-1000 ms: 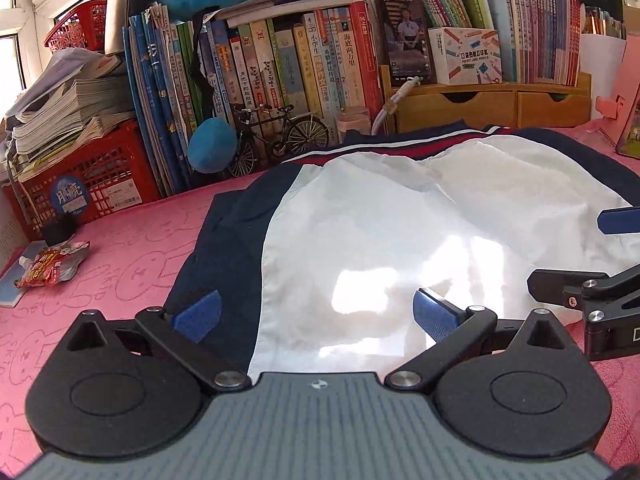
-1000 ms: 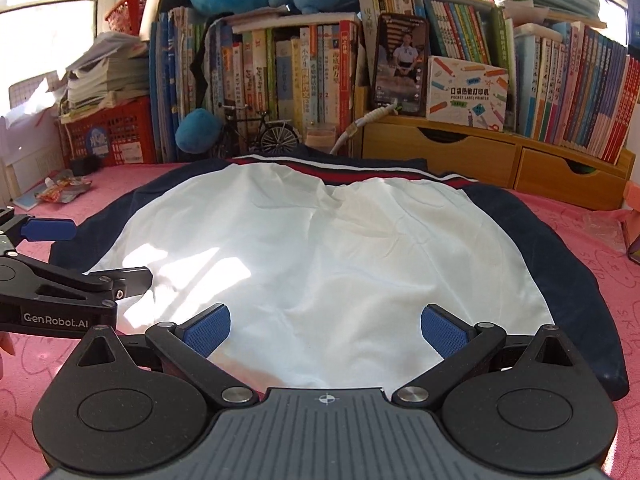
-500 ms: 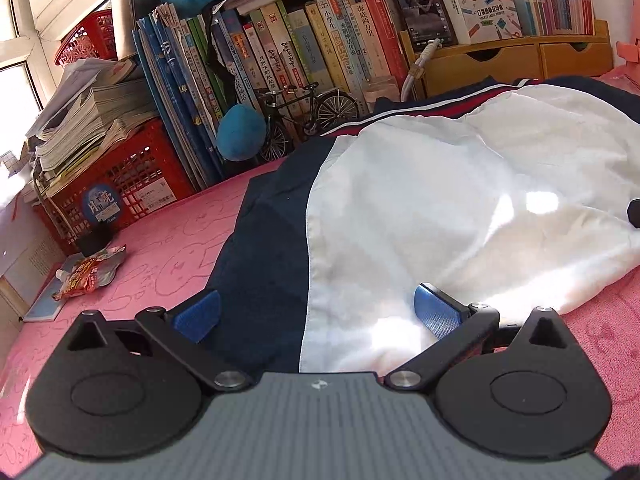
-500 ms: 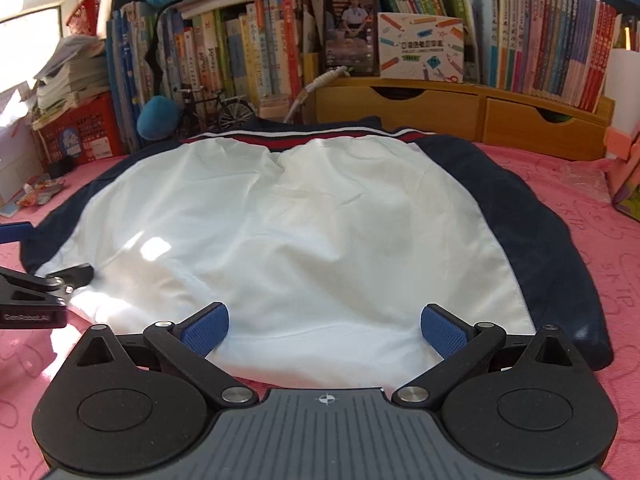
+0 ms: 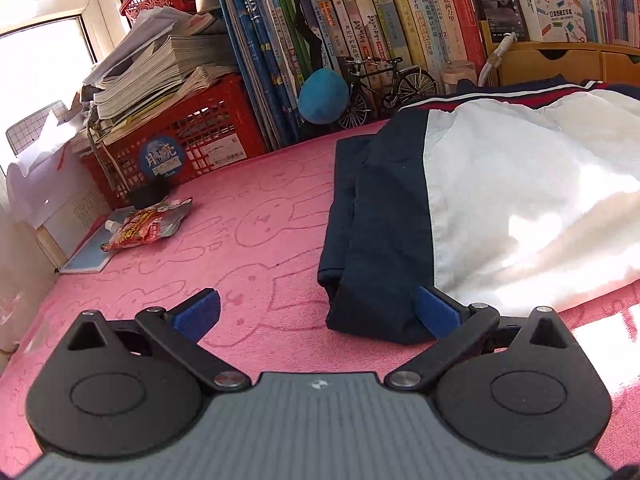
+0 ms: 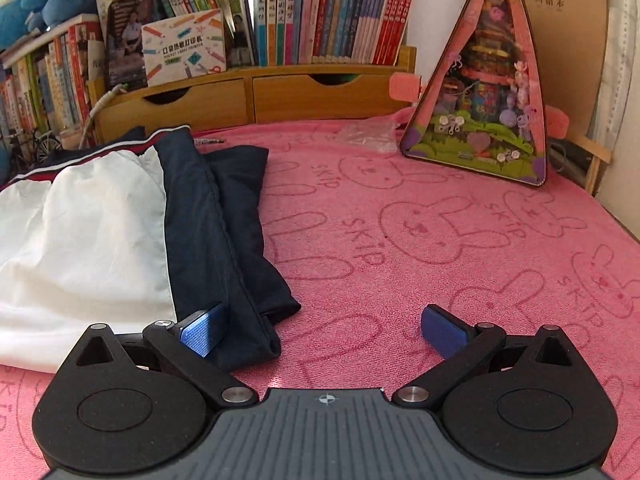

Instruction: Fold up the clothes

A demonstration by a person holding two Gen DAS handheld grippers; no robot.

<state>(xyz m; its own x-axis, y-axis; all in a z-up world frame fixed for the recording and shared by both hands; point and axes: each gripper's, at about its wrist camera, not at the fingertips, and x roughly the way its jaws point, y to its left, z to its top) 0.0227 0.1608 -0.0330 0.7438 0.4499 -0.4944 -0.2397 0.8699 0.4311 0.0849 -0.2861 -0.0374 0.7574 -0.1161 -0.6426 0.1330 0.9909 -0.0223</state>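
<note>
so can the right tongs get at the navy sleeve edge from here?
Probably yes: the right tongs are open, the navy sleeve lies flat at the left pad, nothing between.

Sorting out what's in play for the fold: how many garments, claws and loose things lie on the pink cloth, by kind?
Jacket: 1
Claws: 2, left claw, right claw
Snack pouch: 1
Triangular toy box: 1
Total: 5
</note>
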